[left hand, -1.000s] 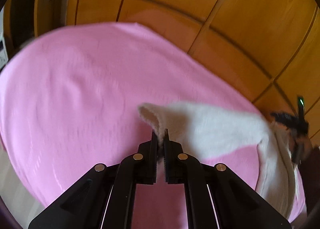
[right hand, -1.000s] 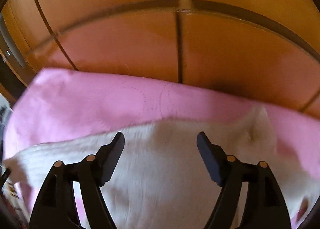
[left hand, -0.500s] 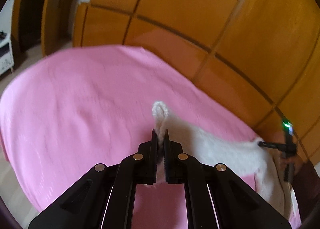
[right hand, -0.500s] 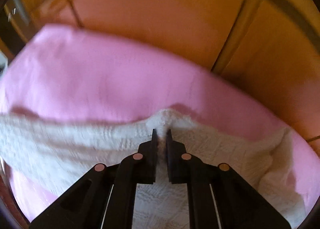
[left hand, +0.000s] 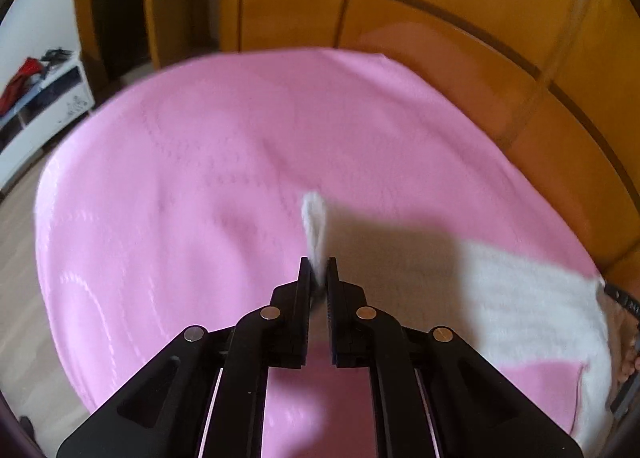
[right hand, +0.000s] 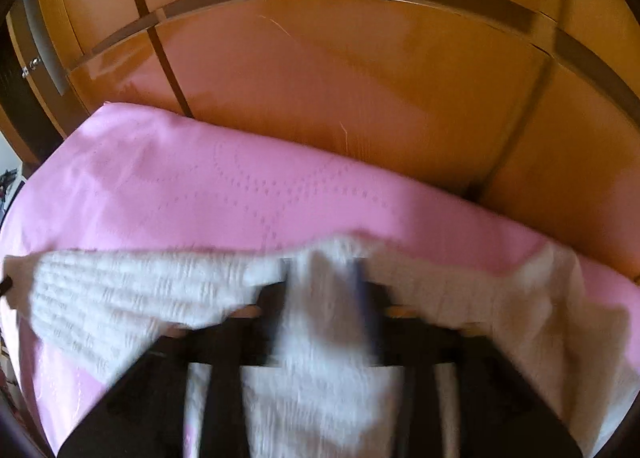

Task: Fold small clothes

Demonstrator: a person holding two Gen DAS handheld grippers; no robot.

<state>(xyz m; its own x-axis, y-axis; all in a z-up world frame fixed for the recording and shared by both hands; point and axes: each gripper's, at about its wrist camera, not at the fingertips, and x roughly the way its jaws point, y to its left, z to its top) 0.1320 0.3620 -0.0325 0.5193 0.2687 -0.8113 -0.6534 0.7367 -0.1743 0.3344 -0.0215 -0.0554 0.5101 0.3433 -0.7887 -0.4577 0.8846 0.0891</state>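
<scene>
A white knit garment (left hand: 520,298) lies stretched across a pink bed cover (left hand: 180,197). My left gripper (left hand: 318,270) pinches a raised loop of its edge, and its jaws are just opening, the cloth still caught between the pads. In the right wrist view the garment (right hand: 120,290) spreads left and right in front of my right gripper (right hand: 324,274). That gripper is blurred, and its jaws are opening with a hump of the knit between the fingers, which no longer press on it.
Wooden wardrobe doors (right hand: 360,77) rise directly behind the bed's far edge. A white shelf unit (left hand: 44,97) with clutter on top stands to the left on the floor. The pink cover (right hand: 200,185) stretches left of the garment.
My left gripper carried the pinched edge leftward, drawing the garment out. My right gripper shut on a fold half a second ago and has since spread its jaws.
</scene>
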